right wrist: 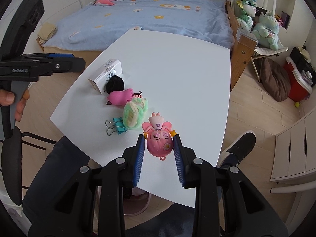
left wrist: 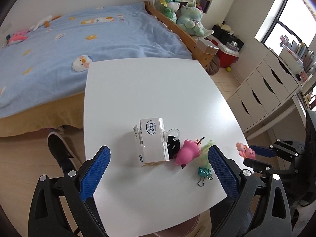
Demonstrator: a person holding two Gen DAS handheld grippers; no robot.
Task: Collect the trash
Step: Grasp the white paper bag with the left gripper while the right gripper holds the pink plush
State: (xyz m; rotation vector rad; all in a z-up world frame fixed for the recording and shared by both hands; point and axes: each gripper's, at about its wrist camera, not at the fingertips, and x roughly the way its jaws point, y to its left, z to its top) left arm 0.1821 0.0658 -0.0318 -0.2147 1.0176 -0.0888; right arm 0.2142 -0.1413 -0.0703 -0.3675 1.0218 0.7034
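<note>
The right gripper [right wrist: 159,141] clamps a pink doll figure [right wrist: 159,140] at the table's [right wrist: 177,69] six o'clock edge; the left gripper [left wrist: 159,165] gapes, holding nothing. The white carton [left wrist: 151,141] (blue logo, print unreadable) stands at nine o'clock.

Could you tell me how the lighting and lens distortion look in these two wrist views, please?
Left wrist view: the window at upper right is blown out to white, the white table bows outward from the fisheye, and the tissue box casts only a soft shadow. Right wrist view: even daylight, dark vignette corners, and the doll in the right gripper stays sharp.
</note>
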